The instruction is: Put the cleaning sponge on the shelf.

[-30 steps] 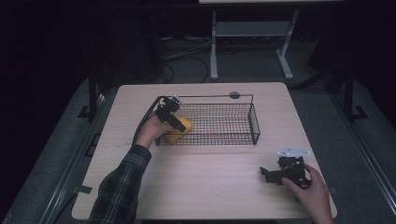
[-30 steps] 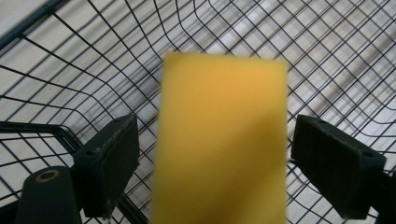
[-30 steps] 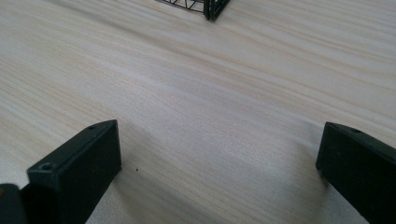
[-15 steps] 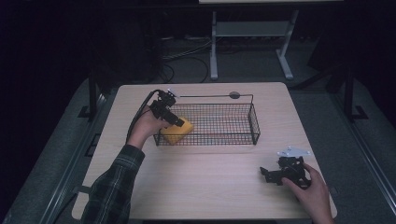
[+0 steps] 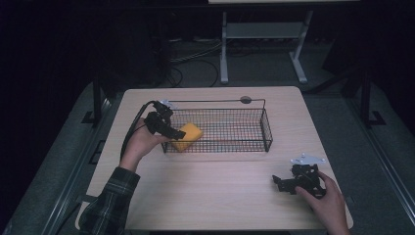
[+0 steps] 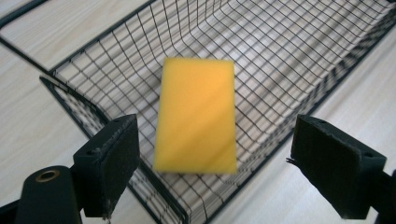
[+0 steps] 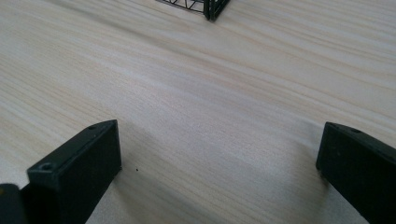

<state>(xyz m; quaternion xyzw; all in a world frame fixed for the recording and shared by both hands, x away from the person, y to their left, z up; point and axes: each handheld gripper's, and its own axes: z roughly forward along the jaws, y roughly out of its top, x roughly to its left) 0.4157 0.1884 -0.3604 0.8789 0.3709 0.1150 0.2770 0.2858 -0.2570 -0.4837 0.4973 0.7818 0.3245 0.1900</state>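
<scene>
A yellow sponge [image 5: 187, 133] lies at the left end of a black wire basket [image 5: 266, 132] on the table. My left gripper [image 5: 174, 134] hovers over the basket's left end, open, its jaws pointing at the sponge. In the left gripper view the sponge [image 6: 196, 116] looks blurred between and beyond the wide-apart jaws of that gripper [image 6: 215, 140], free of both, over the basket [image 6: 289, 56] floor. My right gripper [image 5: 280, 185] rests near the table's front right corner, open with nothing in it. The right gripper view shows that gripper [image 7: 219, 140] above bare wood.
The basket sits across the far middle of the wooden table [image 5: 220, 196], and its near corner [image 7: 210, 7] shows at the top of the right gripper view. A small dark round disc [image 5: 245, 100] lies behind the basket. A metal stand [image 5: 225, 44] and cables are on the floor beyond.
The left gripper has drawn back to the left, away from the sponge, which stays in the basket's left end. The right gripper has not moved.
</scene>
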